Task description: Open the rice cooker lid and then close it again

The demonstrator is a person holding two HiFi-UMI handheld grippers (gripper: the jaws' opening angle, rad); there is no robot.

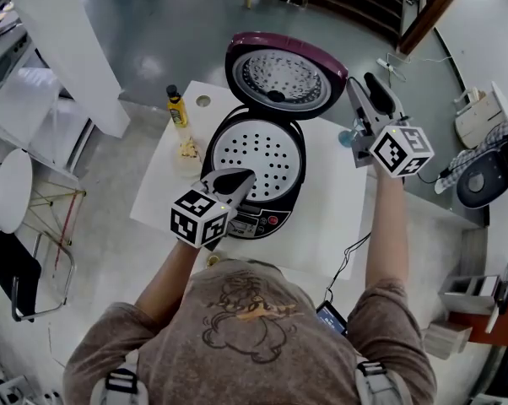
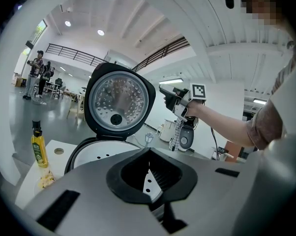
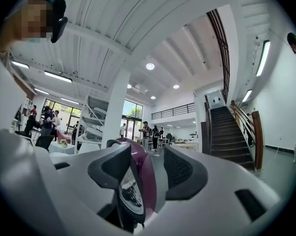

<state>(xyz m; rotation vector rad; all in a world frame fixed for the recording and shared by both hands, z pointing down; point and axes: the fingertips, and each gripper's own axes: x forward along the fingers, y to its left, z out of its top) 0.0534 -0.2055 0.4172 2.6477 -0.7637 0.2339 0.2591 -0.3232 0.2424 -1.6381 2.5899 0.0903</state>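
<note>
The rice cooker [image 1: 256,154] stands on the white table [image 1: 334,218] with its perforated inner plate showing. Its purple lid [image 1: 283,74] is swung up and stands upright behind the pot. My left gripper [image 1: 240,179] hovers over the cooker's front, above the control panel, jaws shut with nothing between them; in its own view the raised lid [image 2: 119,102] faces it. My right gripper [image 1: 365,89] is at the lid's right side. In the right gripper view the lid's purple rim [image 3: 144,173] lies between the jaws, close to the left pad [image 3: 111,168], with a gap to the right pad; the gripper [image 3: 149,154] is open.
A yellow bottle [image 1: 177,106] and some crumbs [image 1: 188,148] sit at the table's left edge. A small blue-rimmed object [image 1: 345,137] sits under the right gripper. A cable [image 1: 348,256] runs off the near edge. A chair [image 1: 13,226] stands to the left on the floor.
</note>
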